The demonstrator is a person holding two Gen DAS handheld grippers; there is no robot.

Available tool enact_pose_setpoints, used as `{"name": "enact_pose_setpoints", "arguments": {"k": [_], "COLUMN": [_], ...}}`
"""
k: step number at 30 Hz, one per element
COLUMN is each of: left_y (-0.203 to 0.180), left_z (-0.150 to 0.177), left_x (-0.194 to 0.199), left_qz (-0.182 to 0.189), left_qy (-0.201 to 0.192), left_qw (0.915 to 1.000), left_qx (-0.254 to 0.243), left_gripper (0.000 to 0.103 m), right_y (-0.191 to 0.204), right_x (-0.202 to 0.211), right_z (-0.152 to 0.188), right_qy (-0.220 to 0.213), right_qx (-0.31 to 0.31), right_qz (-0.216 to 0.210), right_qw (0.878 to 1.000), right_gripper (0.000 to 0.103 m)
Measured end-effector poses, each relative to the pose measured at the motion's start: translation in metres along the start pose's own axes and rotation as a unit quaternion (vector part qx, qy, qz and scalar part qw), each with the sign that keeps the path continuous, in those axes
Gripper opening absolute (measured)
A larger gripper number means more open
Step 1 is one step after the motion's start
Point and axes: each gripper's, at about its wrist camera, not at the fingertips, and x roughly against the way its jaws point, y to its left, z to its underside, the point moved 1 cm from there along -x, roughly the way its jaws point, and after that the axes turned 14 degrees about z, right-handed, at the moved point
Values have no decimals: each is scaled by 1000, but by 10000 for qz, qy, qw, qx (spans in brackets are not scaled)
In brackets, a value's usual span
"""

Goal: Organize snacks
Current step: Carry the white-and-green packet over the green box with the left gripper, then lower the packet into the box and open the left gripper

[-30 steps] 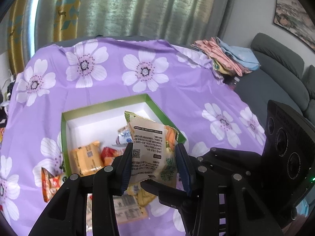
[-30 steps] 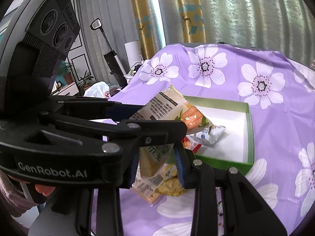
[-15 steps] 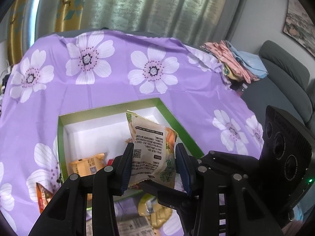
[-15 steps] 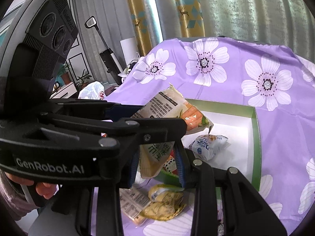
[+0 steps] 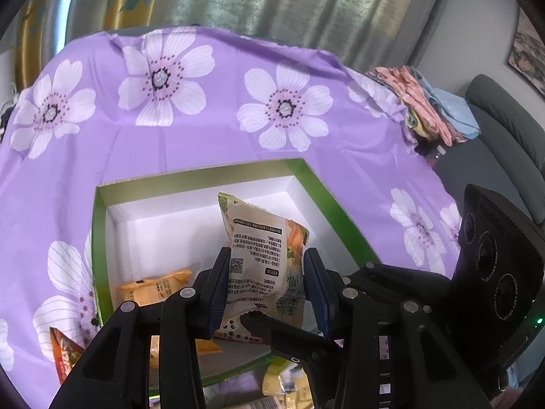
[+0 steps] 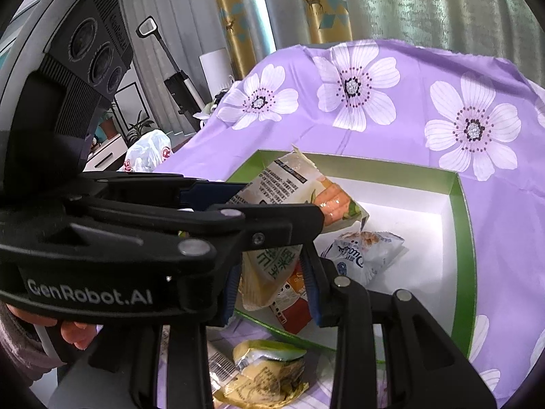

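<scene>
A pale snack packet [image 5: 262,266] with printed text and a carrot picture hangs upright over the green-rimmed white box [image 5: 190,177]. My left gripper [image 5: 265,272] is shut on its sides. My right gripper [image 6: 272,272] is shut on the lower part of the same packet [image 6: 299,187], crossing under the left gripper [image 6: 279,201]. Inside the box [image 6: 463,238] lie a white packet [image 6: 368,252], a red and orange packet [image 6: 293,306] and an orange packet [image 5: 156,286]. A hand shows behind the left gripper at the lower left of the right wrist view.
A purple flowered cloth [image 5: 204,136] covers the table. Outside the box's near wall lie a yellow packet [image 6: 265,371] and a red-orange packet [image 5: 63,354]. Folded clothes [image 5: 425,102] sit at the far right by a grey sofa [image 5: 504,129]. A vacuum [image 6: 177,78] stands left.
Both grippers have carried the packet forward and down, from before the box's near wall to over its inside. Their hold on it has not changed.
</scene>
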Motion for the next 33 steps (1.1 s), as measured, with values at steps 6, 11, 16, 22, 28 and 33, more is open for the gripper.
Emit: {"name": "enact_pose_setpoints", "arguments": {"k": [6, 11, 16, 22, 28, 33], "left_y": [11, 20, 20, 11, -4, -18], "left_z": [4, 7, 8, 8, 14, 20], "left_x": [-9, -13, -10, 4, 21, 41], "left_qz": [-45, -91, -159, -295, -372, -286], "left_qy": [96, 174, 149, 38, -61, -203], "left_qw": [9998, 9992, 9991, 9991, 9991, 9992], "left_qx": [174, 356, 372, 289, 219, 200], "left_gripper": [42, 42, 56, 83, 96, 102], "right_y": [-2, -6, -7, -4, -4, -3], "right_x": [-13, -17, -15, 0, 30, 55], "right_z": [1, 3, 4, 2, 3, 5], "right_qy": [134, 217, 200, 60, -249, -378], "right_qx": [-54, -151, -155, -42, -28, -53], "right_qz": [19, 89, 206, 530, 929, 1160], "right_qw": [9999, 9996, 9995, 9986, 9954, 9925], "right_gripper": [36, 37, 37, 59, 88, 99]}}
